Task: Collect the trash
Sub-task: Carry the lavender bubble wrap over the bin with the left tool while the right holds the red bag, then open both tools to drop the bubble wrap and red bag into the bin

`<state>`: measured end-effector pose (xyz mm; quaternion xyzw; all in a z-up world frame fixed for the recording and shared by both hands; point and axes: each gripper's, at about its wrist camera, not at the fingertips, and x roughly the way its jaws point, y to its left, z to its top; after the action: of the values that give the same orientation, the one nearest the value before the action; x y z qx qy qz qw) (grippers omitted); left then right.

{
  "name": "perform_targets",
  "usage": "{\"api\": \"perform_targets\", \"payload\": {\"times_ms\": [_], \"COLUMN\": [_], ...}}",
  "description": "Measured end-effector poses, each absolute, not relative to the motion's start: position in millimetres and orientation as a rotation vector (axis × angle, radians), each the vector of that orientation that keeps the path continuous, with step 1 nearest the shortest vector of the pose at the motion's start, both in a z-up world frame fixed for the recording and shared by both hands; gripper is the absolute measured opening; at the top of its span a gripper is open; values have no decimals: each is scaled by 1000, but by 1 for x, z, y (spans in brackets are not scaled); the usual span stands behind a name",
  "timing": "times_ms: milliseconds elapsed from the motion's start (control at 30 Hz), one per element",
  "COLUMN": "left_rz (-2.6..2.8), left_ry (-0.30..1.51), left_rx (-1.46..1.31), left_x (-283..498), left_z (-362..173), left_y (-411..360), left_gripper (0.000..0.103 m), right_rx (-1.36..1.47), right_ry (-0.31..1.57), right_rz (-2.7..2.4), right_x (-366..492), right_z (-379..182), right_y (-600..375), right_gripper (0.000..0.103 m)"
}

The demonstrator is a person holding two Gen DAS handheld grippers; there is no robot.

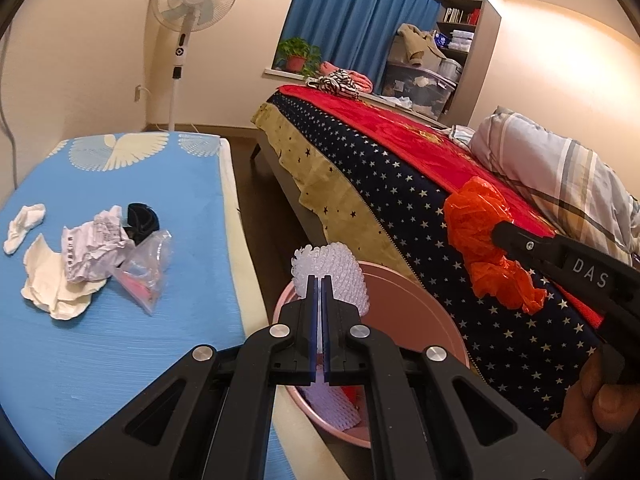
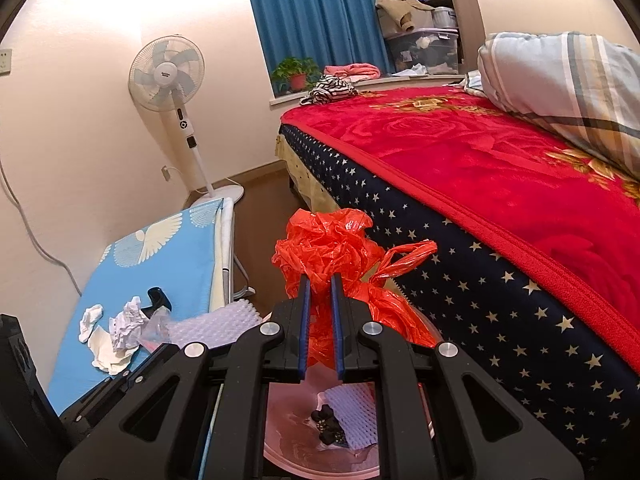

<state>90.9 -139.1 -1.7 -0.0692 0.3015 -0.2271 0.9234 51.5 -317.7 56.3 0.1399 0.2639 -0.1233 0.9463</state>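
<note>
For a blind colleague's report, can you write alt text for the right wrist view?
The right tool grips a crumpled red bag above a pink bin that holds white foam netting. More trash lies on a blue pad, left.

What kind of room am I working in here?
Most likely a home bedroom: a bed with a red blanket and a pillow, a standing fan by the wall, and a blue window curtain.
</note>
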Motion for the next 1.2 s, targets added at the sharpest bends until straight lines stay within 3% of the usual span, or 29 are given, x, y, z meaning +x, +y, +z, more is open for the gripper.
{"api": "perform_targets", "payload": {"times_ms": [400, 500, 567, 633, 1200], "left_rz": [-495, -528, -541, -532, -422], "left_ry": [631, 641, 651, 650, 578], "left_rx": [-142, -152, -151, -153, -166], "left_x": [92, 92, 93, 93, 78], "left_z": [-5, -6, -7, -7, 8], "left_y": [-151, -152, -152, -149, -91], "left_gripper": [1, 2, 9, 15, 15], "right_rx": [301, 313, 323, 326, 308], "right_ry": [544, 549, 553, 548, 519], "right_rz": [-262, -266, -277, -289, -191], "right_x": [51, 51, 50, 48, 47], "right_z": [54, 53, 52, 52, 58], "right_y": [-322, -324, -326, -327, -290], "right_gripper": [11, 17, 32, 38, 38]}}
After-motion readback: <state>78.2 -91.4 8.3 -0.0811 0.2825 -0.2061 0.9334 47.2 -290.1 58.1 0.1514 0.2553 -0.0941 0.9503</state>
